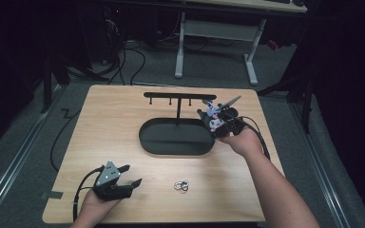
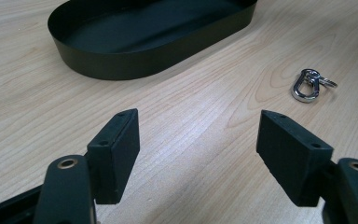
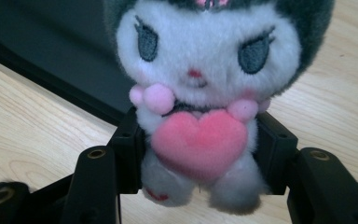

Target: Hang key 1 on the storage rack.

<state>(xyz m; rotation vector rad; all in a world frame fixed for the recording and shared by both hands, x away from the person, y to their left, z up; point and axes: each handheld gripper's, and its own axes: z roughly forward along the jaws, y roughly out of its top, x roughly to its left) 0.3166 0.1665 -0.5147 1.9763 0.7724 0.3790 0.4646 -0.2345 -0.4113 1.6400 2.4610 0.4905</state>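
Note:
A small plush toy (image 3: 205, 70) with a white face, dark hood and pink heart sits between the jaws of my right gripper (image 3: 200, 137), which press on its sides. In the high view my right gripper (image 1: 210, 118) holds the plush toy (image 1: 214, 124) just above the right end of the black oval tray (image 1: 147, 142). My left gripper (image 1: 130, 175) rests near the table's front left edge, open with nothing between its jaws (image 2: 198, 126). A silver clip with a key ring (image 2: 307, 86) lies on the wood to its right (image 1: 181, 185).
A black T-shaped stand (image 1: 178, 96) with small hooks rises from the back of the tray. The tray's rim (image 2: 121, 65) lies ahead of my left gripper. The wooden table (image 1: 104, 123) has dark floor and cables around it.

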